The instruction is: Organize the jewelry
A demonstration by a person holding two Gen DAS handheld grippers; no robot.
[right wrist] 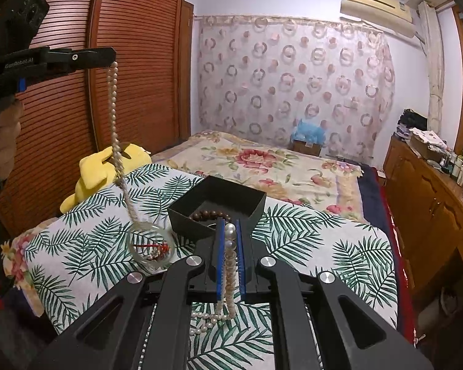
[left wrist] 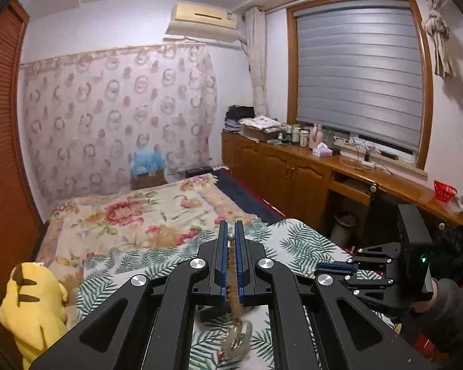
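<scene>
My left gripper (left wrist: pixel 230 234) is shut on a beaded strand (left wrist: pixel 233 274) that hangs down to a pale jade bangle (left wrist: pixel 236 340). In the right wrist view that gripper (right wrist: pixel 112 58) is raised at the upper left, and its strand (right wrist: pixel 114 117) drops to the bangle (right wrist: pixel 151 246) lying on the leaf-print cloth (right wrist: pixel 308 240). My right gripper (right wrist: pixel 230 231) is shut on a pearl necklace (right wrist: pixel 230 265), whose loose end piles on the cloth below. A black box (right wrist: pixel 219 203) just ahead holds a brown bead bracelet (right wrist: pixel 210 215).
A yellow plush toy (right wrist: pixel 105 169) lies at the cloth's left edge, beside the wooden wardrobe doors (right wrist: pixel 61 108). The floral bed (right wrist: pixel 262 160) stretches behind the box. A wooden cabinet counter (left wrist: pixel 324 160) with clutter runs along the right wall.
</scene>
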